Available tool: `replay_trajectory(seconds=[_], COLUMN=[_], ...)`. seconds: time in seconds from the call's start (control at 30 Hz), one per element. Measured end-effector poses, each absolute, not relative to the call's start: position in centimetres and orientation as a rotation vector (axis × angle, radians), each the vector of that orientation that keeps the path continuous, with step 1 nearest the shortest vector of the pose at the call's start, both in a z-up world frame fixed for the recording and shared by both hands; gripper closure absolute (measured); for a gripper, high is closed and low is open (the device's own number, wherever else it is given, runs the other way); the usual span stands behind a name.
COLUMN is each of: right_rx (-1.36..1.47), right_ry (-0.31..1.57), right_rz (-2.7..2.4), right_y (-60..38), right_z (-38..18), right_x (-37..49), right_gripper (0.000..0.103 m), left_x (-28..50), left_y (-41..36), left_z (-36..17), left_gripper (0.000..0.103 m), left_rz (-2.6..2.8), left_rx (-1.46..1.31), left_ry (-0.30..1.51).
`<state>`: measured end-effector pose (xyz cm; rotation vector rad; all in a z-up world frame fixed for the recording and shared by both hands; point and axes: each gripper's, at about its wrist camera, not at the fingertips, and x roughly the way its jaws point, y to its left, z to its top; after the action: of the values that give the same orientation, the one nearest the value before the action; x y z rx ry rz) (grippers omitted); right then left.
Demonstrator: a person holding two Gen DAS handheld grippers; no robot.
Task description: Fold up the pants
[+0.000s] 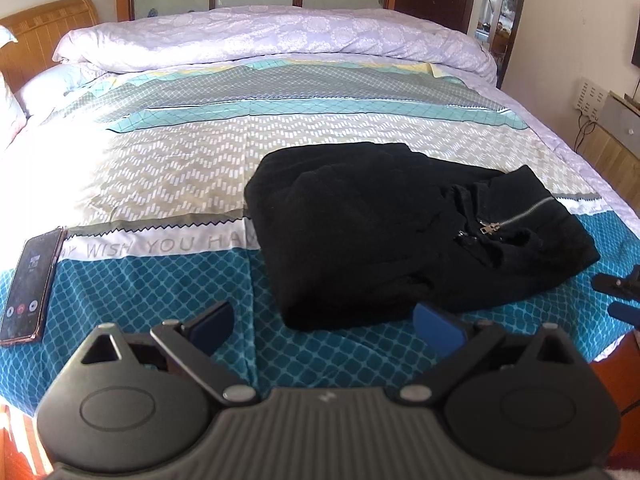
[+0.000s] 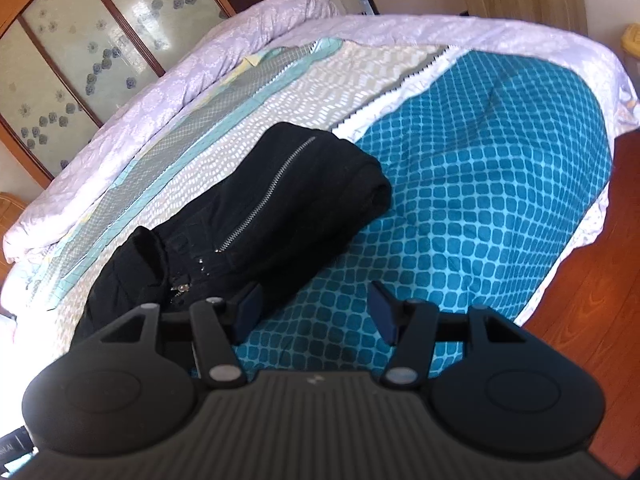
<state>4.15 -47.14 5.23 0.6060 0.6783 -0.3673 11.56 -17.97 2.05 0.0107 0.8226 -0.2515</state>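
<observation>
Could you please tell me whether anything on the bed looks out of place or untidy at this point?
The black pants lie in a lumpy bundle, waistband rumpled and zipper open. A phone with its screen lit sits on the bedspread near the edge. Nothing looks spilled or damaged.

Open bedspread [image 1: 160,168] lies on every side of the folded pants [image 1: 400,232], blocked only by a phone [image 1: 30,288] well to their left and a rolled quilt [image 1: 280,36] far behind them.
</observation>
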Motion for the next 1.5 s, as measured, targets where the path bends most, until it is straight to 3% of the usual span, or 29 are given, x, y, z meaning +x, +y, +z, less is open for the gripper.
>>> replay_trajectory(seconds=[0.77,1.3,1.5], right_rx=[0.39,0.491,0.548], right_ry=[0.702,0.702,0.692], right_rz=[-0.459,-0.448,-0.445], right_y=[-39.3,-40.8,-42.3], right_z=[6.7,5.4,5.0], right_x=[6.3,5.4,4.8], right_gripper=[0.042,0.043,0.048], left_x=[13.1,12.1,11.9], left_y=[-12.6,-14.9,-15.8], left_z=[-0.1,0.5,0.6], left_gripper=[0.004,0.009,0.011], left_rz=[-0.273,-0.281,-0.289], left_rx=[-0.1,-0.012,0.019], left_ry=[0.799,0.788,0.797])
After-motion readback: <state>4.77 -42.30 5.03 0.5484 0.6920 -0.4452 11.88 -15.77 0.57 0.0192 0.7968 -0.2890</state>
